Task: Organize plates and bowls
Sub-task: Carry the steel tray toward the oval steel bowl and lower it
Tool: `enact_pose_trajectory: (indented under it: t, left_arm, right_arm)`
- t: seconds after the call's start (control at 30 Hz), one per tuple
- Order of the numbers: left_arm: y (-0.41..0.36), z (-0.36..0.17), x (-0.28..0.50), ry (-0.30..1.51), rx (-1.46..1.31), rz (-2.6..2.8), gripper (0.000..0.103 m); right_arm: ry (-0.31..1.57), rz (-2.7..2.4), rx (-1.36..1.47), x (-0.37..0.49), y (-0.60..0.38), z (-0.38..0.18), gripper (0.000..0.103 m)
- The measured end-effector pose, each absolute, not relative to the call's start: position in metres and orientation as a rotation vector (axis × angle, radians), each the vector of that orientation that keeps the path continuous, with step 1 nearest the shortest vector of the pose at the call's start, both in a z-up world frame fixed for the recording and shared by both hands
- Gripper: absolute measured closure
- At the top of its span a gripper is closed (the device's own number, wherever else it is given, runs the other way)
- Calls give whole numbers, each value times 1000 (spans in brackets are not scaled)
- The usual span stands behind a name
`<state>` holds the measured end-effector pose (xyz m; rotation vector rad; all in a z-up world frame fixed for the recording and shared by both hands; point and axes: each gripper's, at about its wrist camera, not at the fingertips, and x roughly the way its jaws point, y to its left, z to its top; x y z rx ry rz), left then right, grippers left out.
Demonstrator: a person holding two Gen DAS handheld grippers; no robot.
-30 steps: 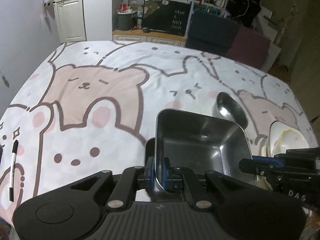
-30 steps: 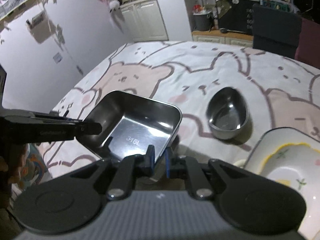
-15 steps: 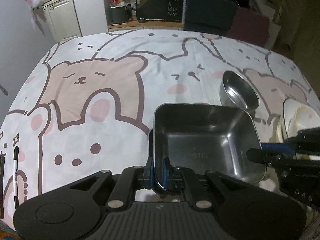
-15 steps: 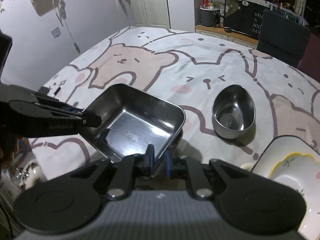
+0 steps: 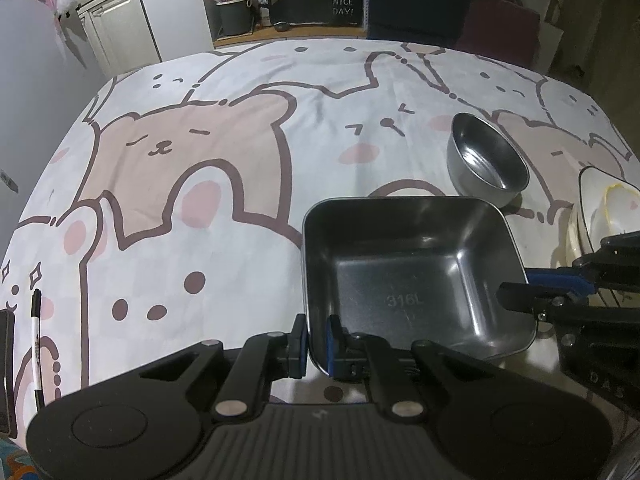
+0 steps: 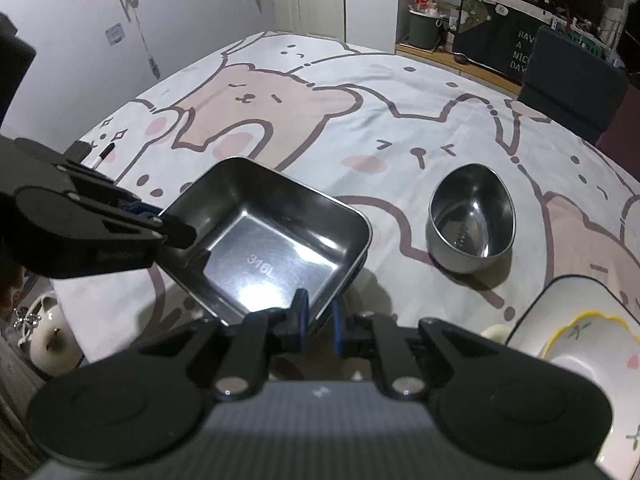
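Observation:
A square steel tray stamped 316L is held above the bear-print tablecloth by both grippers. My left gripper is shut on the tray's near rim. My right gripper is shut on the tray at another rim; it shows at the right in the left wrist view. A round steel bowl stands on the cloth beyond the tray, also in the right wrist view. A stack of white plates with a yellow-rimmed bowl sits at the right.
A black and white pen lies near the table's left edge beside a dark flat object. A dark chair and a cabinet stand behind the table. White ceramic items sit below the table edge at left.
Both grippers have carried the tray, which now sits flatter with its base facing up at me. The table shows from higher up and the round bowl looks farther off.

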<state>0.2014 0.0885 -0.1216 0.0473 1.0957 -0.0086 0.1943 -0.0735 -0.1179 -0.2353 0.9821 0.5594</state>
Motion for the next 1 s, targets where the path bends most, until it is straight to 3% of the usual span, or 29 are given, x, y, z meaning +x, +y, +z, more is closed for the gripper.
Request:
enact_pose_trajectory:
  t: [1.0]
  left_arm:
    - [87,-148,215,1166,93,17,87]
  right_arm:
    - [989,579,-247,198,-71,-118,86]
